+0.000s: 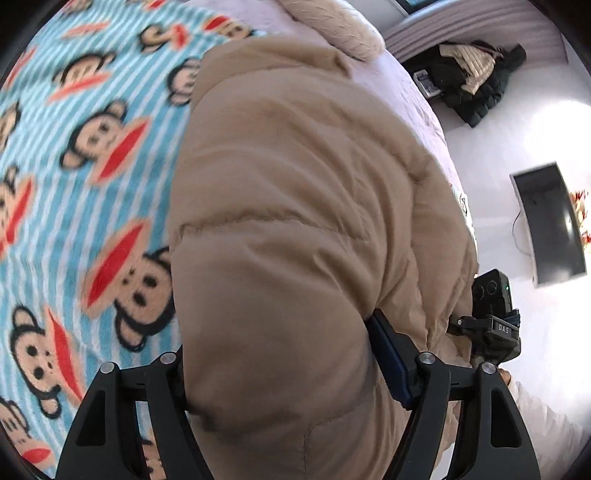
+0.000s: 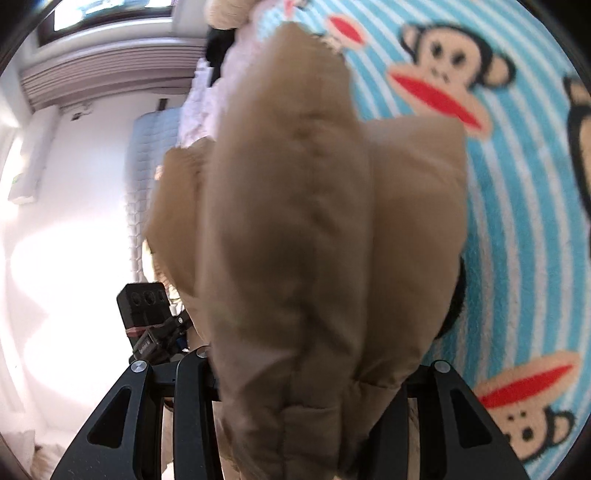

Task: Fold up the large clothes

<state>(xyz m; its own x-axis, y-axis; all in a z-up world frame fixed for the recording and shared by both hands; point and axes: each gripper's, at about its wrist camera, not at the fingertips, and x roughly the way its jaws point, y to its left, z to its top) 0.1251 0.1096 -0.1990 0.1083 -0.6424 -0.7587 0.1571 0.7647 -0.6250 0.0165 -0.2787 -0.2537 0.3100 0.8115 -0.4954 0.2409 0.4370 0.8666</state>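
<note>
A tan puffer jacket [image 1: 295, 206] hangs over the bed and fills the middle of both views [image 2: 314, 240]. My left gripper [image 1: 291, 373] is shut on a thick fold of the jacket; a blue finger pad [image 1: 391, 358] shows at its right side. My right gripper [image 2: 314, 369] is shut on another part of the same jacket, which bulges out between its black fingers and hides the tips. The right gripper's body also shows in the left wrist view [image 1: 495, 321], and the left one shows in the right wrist view [image 2: 151, 321].
A blue striped blanket with monkey faces [image 1: 74, 184] covers the bed [image 2: 517, 221]. A beige pillow [image 1: 332, 33] lies at the far end. A pile of dark clothes [image 1: 472, 81] and a dark panel [image 1: 550, 225] lie on the white floor [image 2: 66, 221].
</note>
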